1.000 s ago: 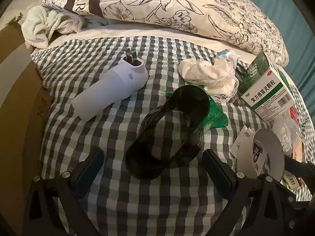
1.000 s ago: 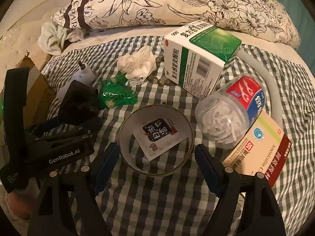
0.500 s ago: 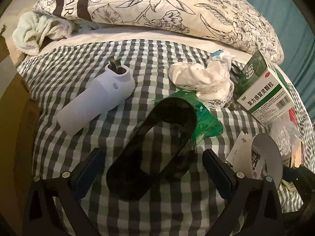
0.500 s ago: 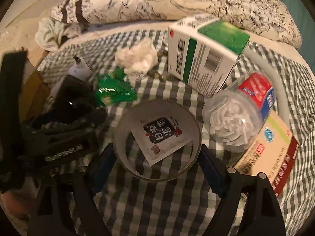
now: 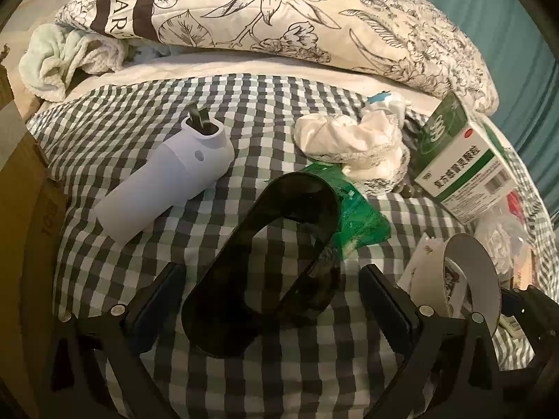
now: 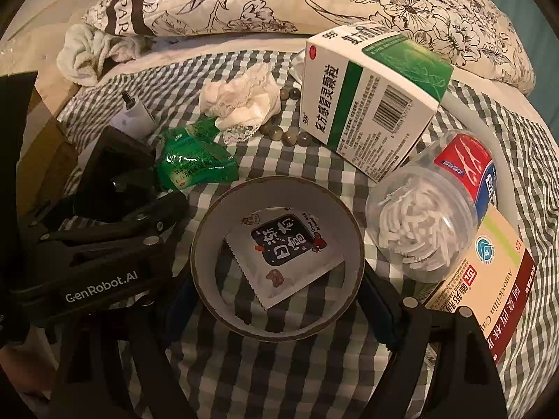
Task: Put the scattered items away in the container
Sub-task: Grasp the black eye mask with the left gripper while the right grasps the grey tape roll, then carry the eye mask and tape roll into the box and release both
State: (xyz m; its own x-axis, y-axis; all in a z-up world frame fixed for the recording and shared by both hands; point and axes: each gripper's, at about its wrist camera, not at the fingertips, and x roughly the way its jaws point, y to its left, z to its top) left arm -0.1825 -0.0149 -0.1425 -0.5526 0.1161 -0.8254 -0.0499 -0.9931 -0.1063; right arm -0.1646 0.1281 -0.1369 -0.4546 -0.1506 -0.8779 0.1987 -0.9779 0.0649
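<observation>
My left gripper (image 5: pixel 269 276) is open around a dark translucent oval ring (image 5: pixel 265 265) lying on the checked cloth; its fingers stand apart from the ring's sides. A white cylindrical device (image 5: pixel 164 174) lies to the ring's left, a green packet (image 5: pixel 360 216) and crumpled white cloth (image 5: pixel 353 146) beyond. My right gripper (image 6: pixel 276 296) is open around a tape roll (image 6: pixel 209 216) with a white sachet (image 6: pixel 283 255) inside it; the fingers sit close against the roll's sides. The left gripper's body (image 6: pixel 94 262) shows at the left of the right wrist view.
A green-and-white medicine box (image 6: pixel 370 104), a clear jar of floss picks (image 6: pixel 429 209), a tan medicine box (image 6: pixel 489 279) and beads (image 6: pixel 290 136) lie on the cloth. A floral pillow (image 5: pixel 279 17) is behind. A cardboard box wall (image 5: pixel 24 209) stands at the left.
Both grippers moved closer to their items. The dark ring now lies flatter and longer between the left fingers. The right fingers closed in toward the tape roll.
</observation>
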